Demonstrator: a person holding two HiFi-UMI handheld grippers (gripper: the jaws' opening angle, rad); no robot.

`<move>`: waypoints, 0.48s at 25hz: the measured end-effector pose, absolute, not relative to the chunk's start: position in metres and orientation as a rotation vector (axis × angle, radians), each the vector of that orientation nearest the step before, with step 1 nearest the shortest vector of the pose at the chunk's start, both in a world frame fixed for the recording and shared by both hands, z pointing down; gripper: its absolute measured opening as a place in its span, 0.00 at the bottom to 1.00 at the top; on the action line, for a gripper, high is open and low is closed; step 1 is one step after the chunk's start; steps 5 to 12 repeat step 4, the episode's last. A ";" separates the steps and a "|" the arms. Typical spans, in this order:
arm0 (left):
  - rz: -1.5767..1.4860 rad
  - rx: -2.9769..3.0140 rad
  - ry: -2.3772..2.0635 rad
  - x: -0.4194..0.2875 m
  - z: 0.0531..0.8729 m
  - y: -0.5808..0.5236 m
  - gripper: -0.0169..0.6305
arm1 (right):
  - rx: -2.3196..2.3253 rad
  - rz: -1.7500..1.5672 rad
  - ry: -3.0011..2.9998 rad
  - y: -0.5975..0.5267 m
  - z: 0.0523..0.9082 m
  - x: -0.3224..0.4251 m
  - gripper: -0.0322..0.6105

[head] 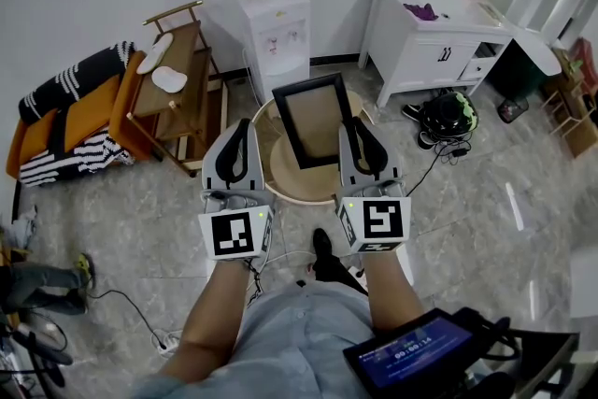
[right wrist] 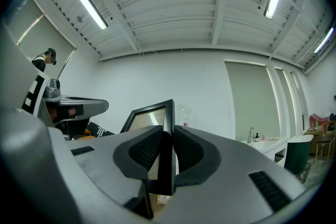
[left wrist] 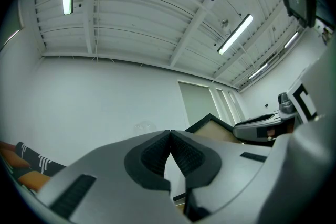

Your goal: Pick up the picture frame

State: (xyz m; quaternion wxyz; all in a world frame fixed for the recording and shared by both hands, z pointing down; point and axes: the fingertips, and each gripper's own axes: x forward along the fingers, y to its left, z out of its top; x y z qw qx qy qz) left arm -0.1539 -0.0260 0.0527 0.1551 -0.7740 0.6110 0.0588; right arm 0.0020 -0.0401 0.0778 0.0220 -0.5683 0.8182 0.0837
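Since 1 grip is enough for so light a thing, the left gripper is held idle on the left, in front of the wooden rack. In its own view the 2 jaws are seen meeting at the tips with nothing between them, and a gap is left between it and the frame's left edge. It is judged to be parked there as a ready support, should the frame swing. In the middle, the picture frame is seen upright with its plain backing turned toward the camera, raised over the round table. How far it clears the tabletop cannot be told. To the right, the right gripper is clamped on the frame's right side bar. In its own view the dark bar is seen squeezed edge-on between the 2 ribbed pads, with the rest of the frame standing off to the left. The narrow bar is judged to have been chosen because it fits between the jaws, whereas the broad face would not. With only 1 side held, some twist at the pads is to be expected. Farther right, a white cabinet stands well apart from the work.
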 end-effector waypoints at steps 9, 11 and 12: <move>0.163 -2.223 1.751 -0.152 0.056 -0.026 0.04 | -1.761 0.258 2.538 -0.039 0.080 0.003 0.18; 0.163 -2.223 1.751 -0.152 0.056 -0.026 0.04 | -1.761 0.258 2.538 -0.039 0.080 0.003 0.18; 0.163 -2.223 1.751 -0.152 0.056 -0.026 0.04 | -1.761 0.258 2.538 -0.039 0.080 0.003 0.18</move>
